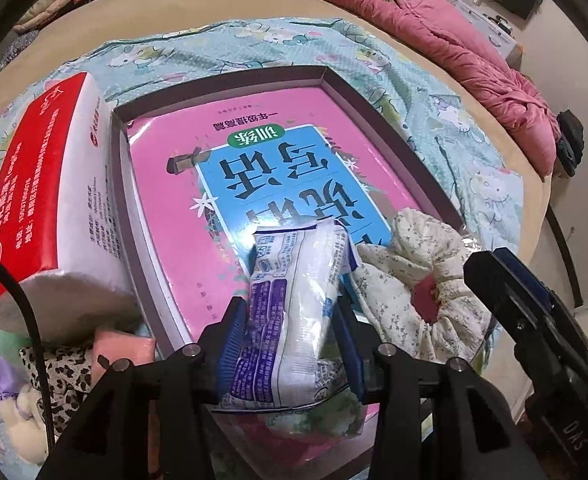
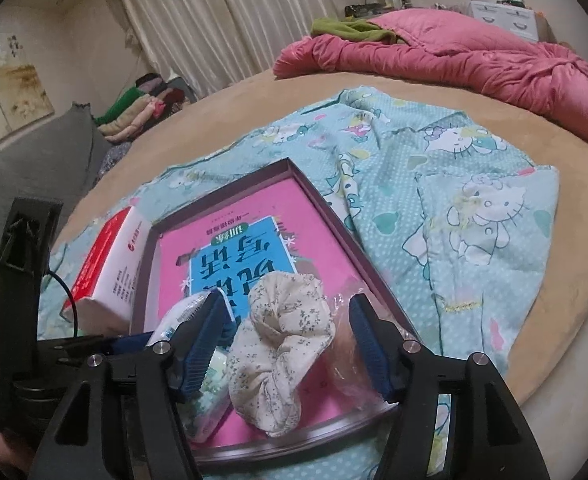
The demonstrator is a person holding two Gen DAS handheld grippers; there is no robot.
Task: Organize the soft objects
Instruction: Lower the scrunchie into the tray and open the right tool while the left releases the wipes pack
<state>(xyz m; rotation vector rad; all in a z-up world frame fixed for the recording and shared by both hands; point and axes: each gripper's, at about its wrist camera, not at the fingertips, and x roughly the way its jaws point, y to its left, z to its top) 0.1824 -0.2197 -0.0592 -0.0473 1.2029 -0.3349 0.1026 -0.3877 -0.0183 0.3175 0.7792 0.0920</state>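
Nearest in the left wrist view, the left gripper [image 1: 290, 344] has its blue ribbed pads pressed on both sides of a white plastic packet with purple print [image 1: 294, 308], which it holds upright over the near end of the tray. Just to the right of that packet lies a cream floral fabric scrunchie [image 1: 417, 280], resting on the tray's pink floor, with crinkled clear wrapping at its right edge.

In the right wrist view the right gripper [image 2: 290, 340] stands with its jaws apart. The scrunchie [image 2: 282, 344] lies between them with a gap on each side, and neither pad presses on it.

Both things sit in a shallow rectangular tray with dark purple walls [image 1: 134, 216], its floor covered by a pink book with a blue panel of Chinese characters [image 1: 278, 168]. Against the tray's left wall leans a red and white pack of tissues [image 1: 50, 192]. Near its foot lie a small pink pad [image 1: 124, 346] and a leopard-print cloth [image 1: 60, 376].

The tray rests on a light blue cartoon-cat printed cloth [image 2: 453, 208] spread over a tan bed [image 2: 573, 280]. Farther back a crumpled pink quilt [image 2: 453, 60] lies across the bed, and cream curtains [image 2: 214, 12] hang beyond.
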